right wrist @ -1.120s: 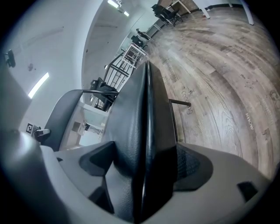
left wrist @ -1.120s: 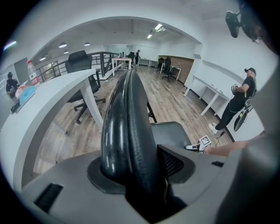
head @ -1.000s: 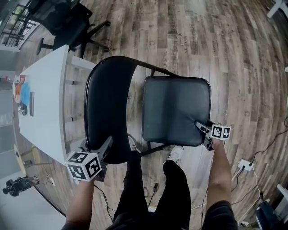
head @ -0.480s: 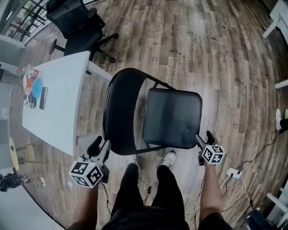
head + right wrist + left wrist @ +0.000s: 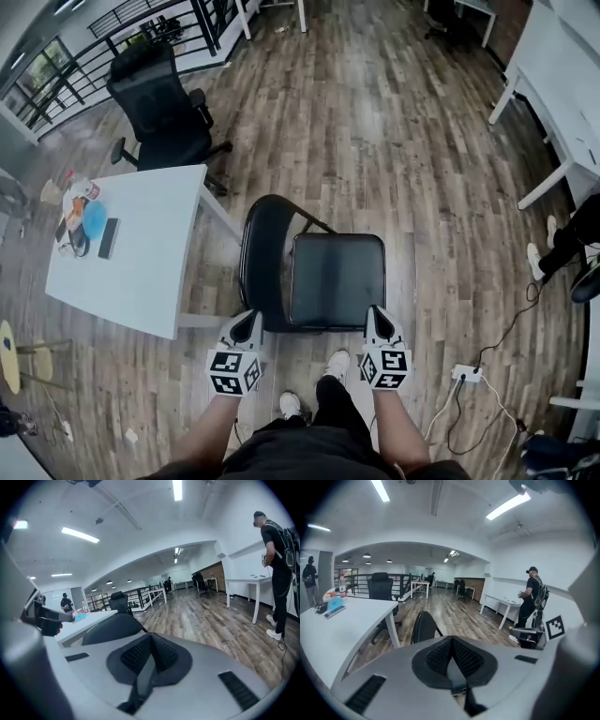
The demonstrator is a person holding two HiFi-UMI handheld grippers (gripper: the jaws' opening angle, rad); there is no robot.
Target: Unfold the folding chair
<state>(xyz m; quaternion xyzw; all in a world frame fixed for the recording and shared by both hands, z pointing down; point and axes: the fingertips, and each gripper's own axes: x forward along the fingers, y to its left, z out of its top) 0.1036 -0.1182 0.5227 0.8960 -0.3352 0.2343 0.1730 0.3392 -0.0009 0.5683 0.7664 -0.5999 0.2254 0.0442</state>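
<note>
The black folding chair stands opened out on the wood floor, its seat (image 5: 337,279) flat and its curved backrest (image 5: 262,253) to the left. My left gripper (image 5: 251,321) hovers at the near left of the chair, clear of it and shut on nothing. My right gripper (image 5: 377,317) is held near the seat's front right corner, also shut and empty. In the left gripper view the pads (image 5: 461,657) meet, with the backrest (image 5: 423,626) beyond. In the right gripper view the pads (image 5: 161,653) are together above the backrest (image 5: 112,629).
A white table (image 5: 131,248) with small items stands left of the chair, a black office chair (image 5: 164,103) behind it. Another white table (image 5: 562,84) is at the far right. A power strip (image 5: 466,373) and cables lie at the right. A person (image 5: 533,597) stands by a far table.
Both grippers have come off the chair, the left from the backrest and the right from the seat corner, and their jaws have shut. The view has risen, so the chair looks smaller.
</note>
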